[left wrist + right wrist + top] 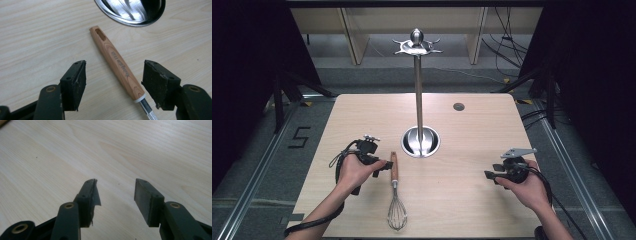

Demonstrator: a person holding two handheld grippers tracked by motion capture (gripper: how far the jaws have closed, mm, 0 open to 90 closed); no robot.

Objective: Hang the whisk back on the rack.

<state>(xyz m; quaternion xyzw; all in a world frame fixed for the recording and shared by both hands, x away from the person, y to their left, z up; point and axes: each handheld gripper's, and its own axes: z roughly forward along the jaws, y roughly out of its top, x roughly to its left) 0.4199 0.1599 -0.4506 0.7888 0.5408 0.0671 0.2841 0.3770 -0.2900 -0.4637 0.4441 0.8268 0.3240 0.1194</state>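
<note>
A whisk [395,195] with a wooden handle [117,65] lies flat on the table, wire head toward the person. My left gripper [384,166] sits just left of the handle, held in the left hand. In the left gripper view [115,68] its jaws stand wide open on either side of the handle without touching it. A steel stand [418,90] with a round base [132,12] and hooked top rises at the table's middle. My right gripper [490,176] rests near the right edge, and in the right gripper view [115,187] it is open over bare wood.
The light wooden table [462,190] has a small dark grommet [458,106] at the back right. Cables trail from both grippers. Beyond the table are black frame legs, floor rails and dark curtains.
</note>
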